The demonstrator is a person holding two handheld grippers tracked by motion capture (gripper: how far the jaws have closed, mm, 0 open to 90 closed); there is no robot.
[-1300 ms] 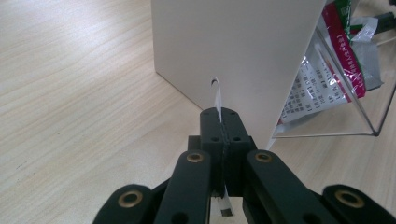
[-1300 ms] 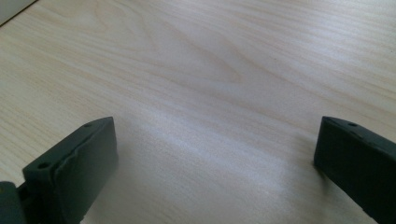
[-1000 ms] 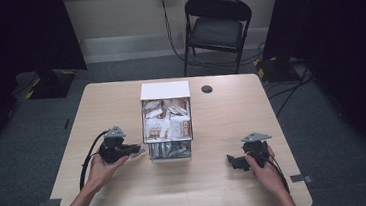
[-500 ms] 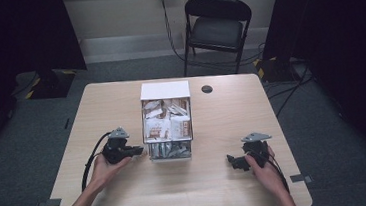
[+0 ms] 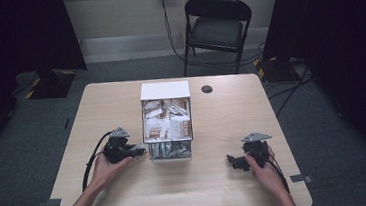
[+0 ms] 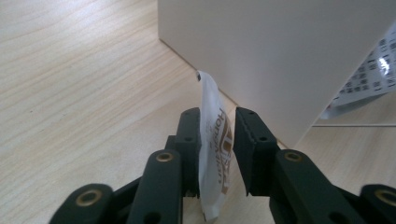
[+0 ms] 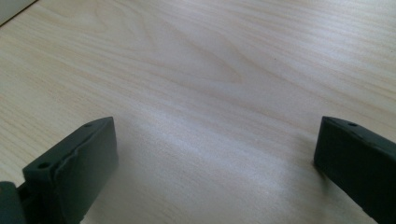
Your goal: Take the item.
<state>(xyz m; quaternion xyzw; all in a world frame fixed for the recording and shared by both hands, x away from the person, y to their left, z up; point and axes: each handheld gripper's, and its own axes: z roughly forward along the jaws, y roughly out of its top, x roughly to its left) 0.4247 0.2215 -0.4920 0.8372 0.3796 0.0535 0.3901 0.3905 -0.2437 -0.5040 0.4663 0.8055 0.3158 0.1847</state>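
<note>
Two black two-jaw tongs are in use, one per hand. The left tongs (image 5: 136, 150) rest near the left edge of the light wooden table (image 5: 129, 198), with the jaw tips just beside the lower left corner of the box. In the left gripper view the left tongs (image 6: 217, 140) are clamped, nearly closed, on one white paper sachet with brown lettering (image 6: 212, 140). The sachet stands on edge between the jaws, with its upper corner projecting above them, close to the white box wall (image 6: 280, 56).

The right tongs (image 5: 235, 161) rest near the right front corner of the table, well apart from the box. In the right gripper view the right tongs (image 7: 215, 154) are spread wide and hold nothing; bare wood lies between the jaws.

One white open-topped box with a clear front panel (image 5: 165, 90) stands at the centre of the table and contains many white and brown sachets (image 5: 165, 127); the number cannot be determined. One small round black disc (image 5: 207, 89) lies near the far edge, to the right of the box. One black folding metal chair (image 5: 217, 27) stands beyond the table.

Compared with one second ago, the left tongs have moved slightly toward the box. The right tongs and the box are unchanged.
</note>
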